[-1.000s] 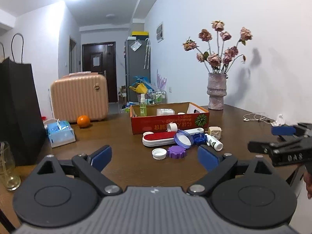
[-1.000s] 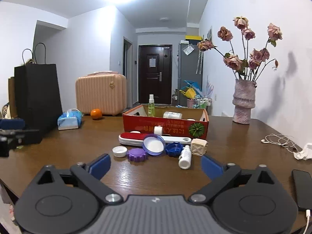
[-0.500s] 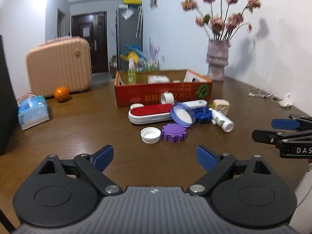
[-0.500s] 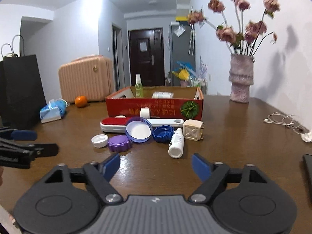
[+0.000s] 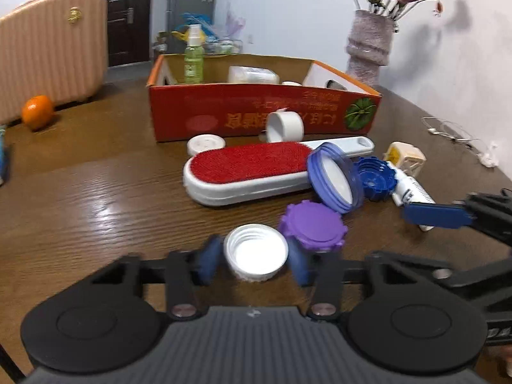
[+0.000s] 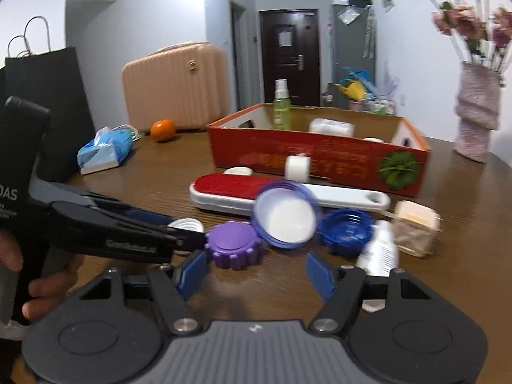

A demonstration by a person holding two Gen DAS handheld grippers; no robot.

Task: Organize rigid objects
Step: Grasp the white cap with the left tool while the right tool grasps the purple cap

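My left gripper (image 5: pixel 254 264) has its blue pads on both sides of a white screw cap (image 5: pixel 255 256) on the table, closed against it. A purple cap (image 5: pixel 313 225) lies just right of it. My right gripper (image 6: pixel 256 272) is open, above the table before the purple cap (image 6: pixel 233 244), a blue-rimmed lid (image 6: pixel 284 217), a dark blue cap (image 6: pixel 345 230) and a small white bottle (image 6: pixel 379 249). A red lint brush (image 5: pixel 252 168) lies behind them. The red cardboard box (image 5: pixel 262 112) holds a green spray bottle (image 5: pixel 193 59).
A beige cube (image 6: pixel 414 227) sits right of the bottle. A white tape roll (image 5: pixel 284 126) and a white lid (image 5: pixel 206 144) lie by the box. An orange (image 5: pixel 37 115), a pink suitcase (image 5: pixel 48 44), a tissue pack (image 6: pixel 104 150), a black bag (image 6: pixel 48 96) and a vase (image 5: pixel 368 48) stand around.
Both grippers have moved forward and down toward the caps. My left gripper has closed in on the white cap. My right gripper has narrowed but stays open.
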